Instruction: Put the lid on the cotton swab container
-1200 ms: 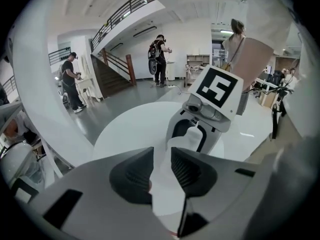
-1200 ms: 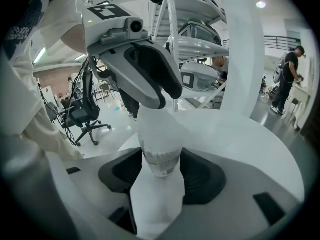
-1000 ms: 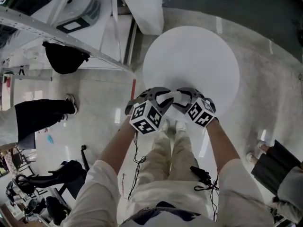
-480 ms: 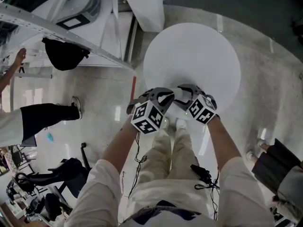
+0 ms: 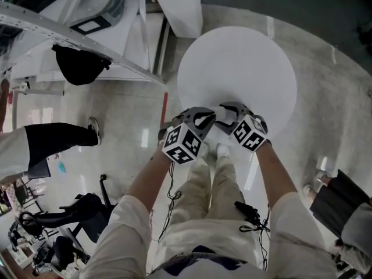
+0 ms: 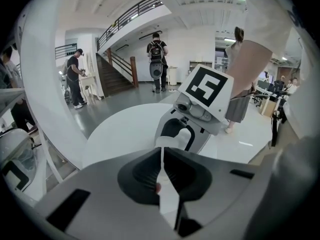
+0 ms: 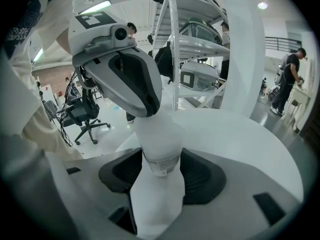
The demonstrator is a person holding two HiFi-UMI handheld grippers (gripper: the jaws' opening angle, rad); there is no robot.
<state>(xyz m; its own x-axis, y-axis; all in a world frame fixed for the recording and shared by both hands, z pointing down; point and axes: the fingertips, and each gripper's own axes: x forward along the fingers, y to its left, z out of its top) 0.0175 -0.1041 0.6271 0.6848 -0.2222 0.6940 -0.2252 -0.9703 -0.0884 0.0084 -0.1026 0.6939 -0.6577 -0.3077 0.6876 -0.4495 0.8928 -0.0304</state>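
Two grippers meet over the bench's (image 5: 244, 63) near edge. Your right gripper (image 7: 161, 171) clamps the container (image 7: 159, 144). Your left gripper (image 6: 162, 169), jaws just been closing, pinches the lid's (image 6: 169, 204) thin edge. So slight a pinch may slip and cock the lid.

Surface (image 5: 244, 63) white; container (image 7: 159, 144) milky white; lid (image 6: 167, 142) white; left tool (image 6: 162, 156), right tool (image 7: 160, 159) grey; pads (image 7: 200, 176) black; marker cubes (image 5: 181, 144) black-white squares.

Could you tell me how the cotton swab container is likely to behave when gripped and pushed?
The container looks like a thin white plastic tube, so it is probably light and a little squeezable. Its smooth round wall, held between the right hand-held gripper's pads, may slip or twist. Being round, it would likely roll if dropped on the table.
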